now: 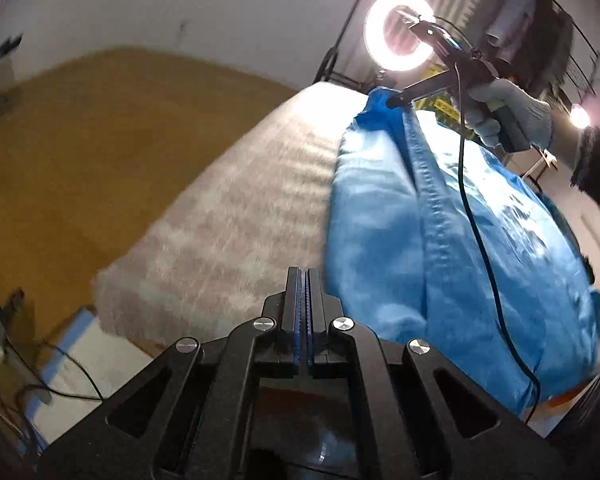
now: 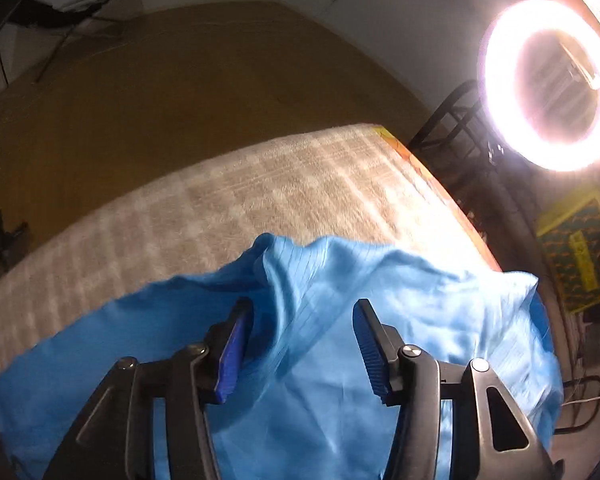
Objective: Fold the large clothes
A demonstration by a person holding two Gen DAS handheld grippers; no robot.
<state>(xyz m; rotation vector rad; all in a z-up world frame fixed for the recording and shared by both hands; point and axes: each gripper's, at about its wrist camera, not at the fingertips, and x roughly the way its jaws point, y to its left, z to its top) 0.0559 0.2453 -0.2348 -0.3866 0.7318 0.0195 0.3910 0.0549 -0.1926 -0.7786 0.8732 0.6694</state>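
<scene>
Right wrist | right hand-held gripper (image 2: 301, 312) parted over blue garment (image 2: 419, 300) (unpinched) | left hand-held gripper (image 1: 303, 276) closed, empty

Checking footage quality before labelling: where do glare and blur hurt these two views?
Right wrist view: the ring light blows out the upper right and washes the mat's far edge; the mat is motion-smeared. Left wrist view: smaller ring-light glare, bright sheen on the blue garment, blurred mat.
</scene>
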